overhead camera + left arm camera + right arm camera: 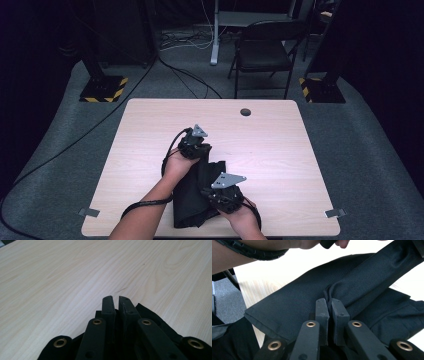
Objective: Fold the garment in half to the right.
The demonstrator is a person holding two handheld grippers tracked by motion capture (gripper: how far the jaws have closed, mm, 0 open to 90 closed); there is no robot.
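The right gripper (329,305) has its jaws pressed together on a bunched fold of the black cloth (294,305); in the right gripper view a dark ridge of fabric runs up from between the jaw tips. In the high view this gripper (216,196) sits over the near part of the cloth, close to the worktop's near edge, with the person's right hand (241,216) behind it.

The left gripper (116,300) is also closed, its jaws nearly touching, and black fabric shows under and beside them in the left gripper view, so it is clamped on the cloth (152,315) at an edge. In the high view the left gripper (200,148) is at the far end of the cloth, near the middle of the worktop, held by the left hand (176,164), with a black cable looping from it past the wrist.

The black cloth (197,192) lies folded and rumpled between the two grippers, stretching from around the middle of the worktop (280,150) back to the near edge. Part of it rests flat on the pale wood.

Near the far edge of the worktop is a small dark round hole (245,112). Beyond the worktop, on the grey floor, stands a folding chair (262,52).
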